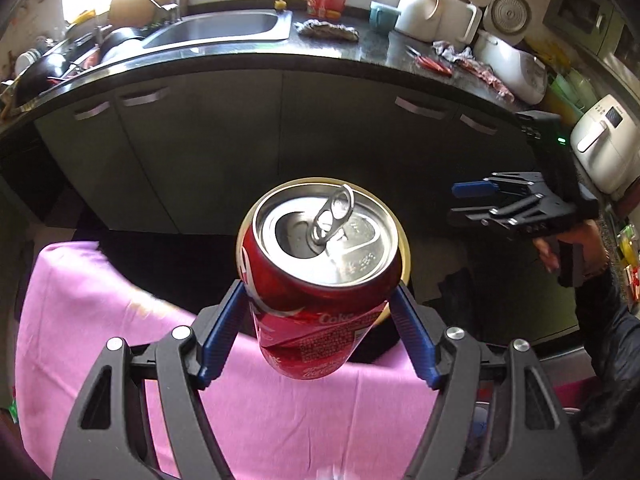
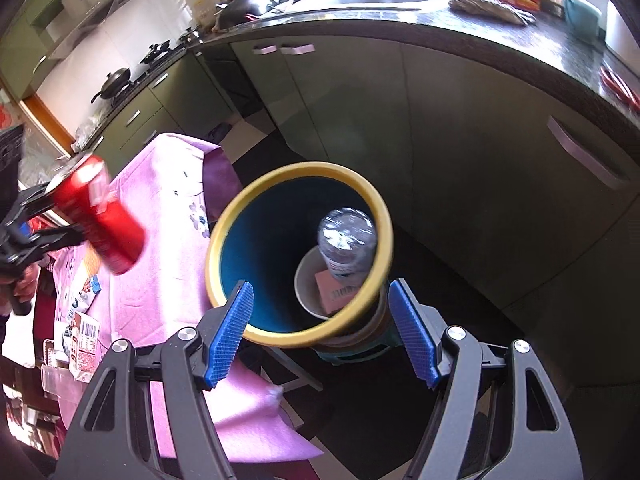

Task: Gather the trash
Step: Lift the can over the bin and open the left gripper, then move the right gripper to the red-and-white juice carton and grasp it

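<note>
Left gripper [image 1: 320, 312]: clamped on the red can [image 1: 320, 264], opened top facing the camera, base hidden.
Right gripper [image 2: 320, 312]: jaws apart, nothing gripped, above the bin [image 2: 224, 240].
Bin: yellow rim; inside it a bottle [image 2: 346, 240] and a cup [image 2: 308, 292], both partly hidden.
Cloth [image 2: 160, 208]: pink, beside the bin.
Counter [image 1: 380, 52]: far, cluttered, hard to make out.

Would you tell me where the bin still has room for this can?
Inside the yellow-rimmed blue bin, the left half is bare; the right holds a clear plastic bottle and white paper bowl. Left tongs grip the red cola can.
</note>
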`<action>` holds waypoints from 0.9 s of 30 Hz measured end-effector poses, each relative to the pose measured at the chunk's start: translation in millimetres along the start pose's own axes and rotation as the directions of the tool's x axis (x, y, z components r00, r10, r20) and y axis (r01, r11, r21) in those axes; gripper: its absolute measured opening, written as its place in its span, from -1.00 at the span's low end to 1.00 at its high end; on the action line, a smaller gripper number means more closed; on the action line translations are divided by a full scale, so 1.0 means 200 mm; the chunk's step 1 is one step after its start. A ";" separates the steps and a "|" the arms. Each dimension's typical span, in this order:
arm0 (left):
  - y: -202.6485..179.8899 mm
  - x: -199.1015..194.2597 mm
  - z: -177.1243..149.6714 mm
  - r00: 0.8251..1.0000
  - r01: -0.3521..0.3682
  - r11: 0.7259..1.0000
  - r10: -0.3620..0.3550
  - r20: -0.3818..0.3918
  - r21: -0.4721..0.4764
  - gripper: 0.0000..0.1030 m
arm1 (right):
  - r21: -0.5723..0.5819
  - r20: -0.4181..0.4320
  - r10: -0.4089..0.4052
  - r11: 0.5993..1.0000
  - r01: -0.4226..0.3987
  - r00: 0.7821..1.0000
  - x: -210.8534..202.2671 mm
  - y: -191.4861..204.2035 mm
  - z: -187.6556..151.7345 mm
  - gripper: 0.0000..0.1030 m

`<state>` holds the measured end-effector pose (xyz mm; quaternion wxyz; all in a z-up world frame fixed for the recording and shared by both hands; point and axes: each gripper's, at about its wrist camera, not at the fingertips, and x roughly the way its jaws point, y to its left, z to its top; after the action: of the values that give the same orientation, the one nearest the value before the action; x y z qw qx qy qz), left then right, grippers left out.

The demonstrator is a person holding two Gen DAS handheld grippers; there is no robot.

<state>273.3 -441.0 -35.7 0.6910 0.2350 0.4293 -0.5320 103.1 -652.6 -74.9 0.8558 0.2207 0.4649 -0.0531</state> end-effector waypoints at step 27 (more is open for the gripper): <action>-0.02 -0.56 -0.26 0.967 -0.071 0.956 0.137 0.217 -0.285 0.70 | -0.128 -0.051 0.082 0.988 -0.088 0.995 0.00 0.28 -0.08 0.38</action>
<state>244.9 -341.7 32.4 0.7898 0.0950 0.4013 -0.4540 106.2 -595.8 -63.9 0.8590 0.1854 0.4769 0.0190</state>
